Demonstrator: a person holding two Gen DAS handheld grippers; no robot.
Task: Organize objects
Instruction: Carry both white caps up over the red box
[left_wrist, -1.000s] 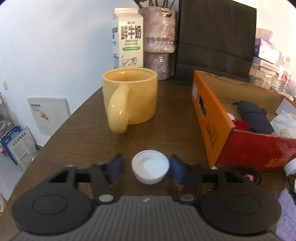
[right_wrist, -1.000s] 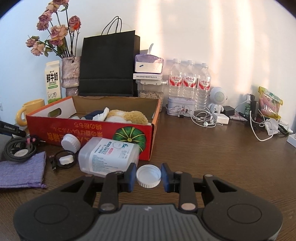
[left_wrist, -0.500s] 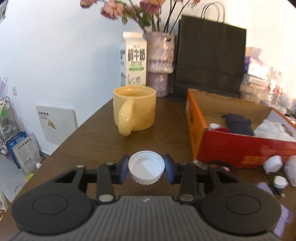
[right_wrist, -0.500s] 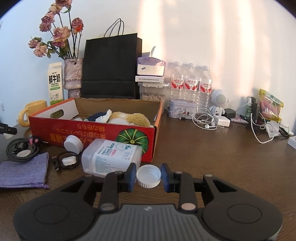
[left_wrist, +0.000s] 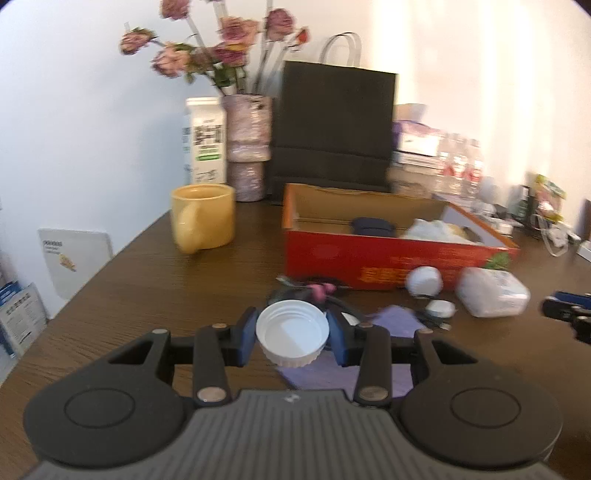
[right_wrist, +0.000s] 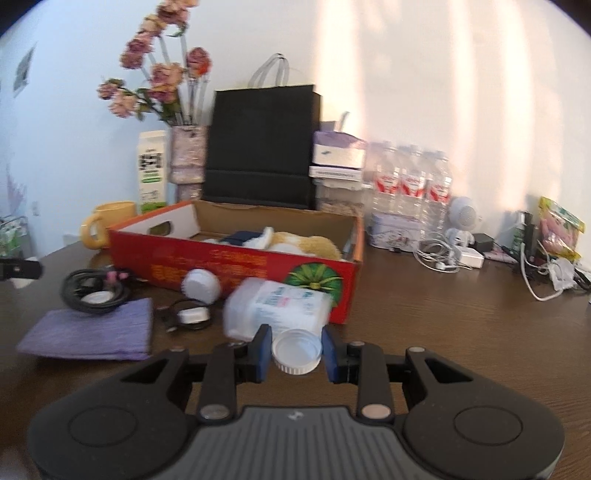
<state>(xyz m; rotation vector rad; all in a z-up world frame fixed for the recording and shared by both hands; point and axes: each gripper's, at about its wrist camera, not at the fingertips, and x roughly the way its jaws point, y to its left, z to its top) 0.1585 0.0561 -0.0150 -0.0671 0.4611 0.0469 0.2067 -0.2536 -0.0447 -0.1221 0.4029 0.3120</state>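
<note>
My left gripper (left_wrist: 292, 336) is shut on a wide white cap (left_wrist: 292, 334), held above the purple cloth (left_wrist: 395, 321). My right gripper (right_wrist: 296, 350) is shut on a smaller white cap (right_wrist: 296, 350), just in front of a clear plastic container (right_wrist: 280, 308) lying on its side. That container (left_wrist: 493, 297) also shows at the right of the left wrist view, next to a white round lid (left_wrist: 424, 279). The red cardboard box (right_wrist: 236, 264) holds soft items. The right gripper's tip (left_wrist: 565, 312) shows at the right edge of the left view.
A yellow mug (left_wrist: 203, 219), milk carton (left_wrist: 204, 142), flower vase (left_wrist: 246, 147) and black paper bag (left_wrist: 334, 129) stand at the back left. Black cables (right_wrist: 92, 291) and a small white charger (right_wrist: 192, 314) lie by the purple cloth (right_wrist: 92, 330). Water bottles (right_wrist: 410, 192) and cords (right_wrist: 439, 254) crowd the right.
My left gripper lifted the wide cap off the table, drew back from the mug and swung right toward the box. The right gripper edged closer to the container with its cap.
</note>
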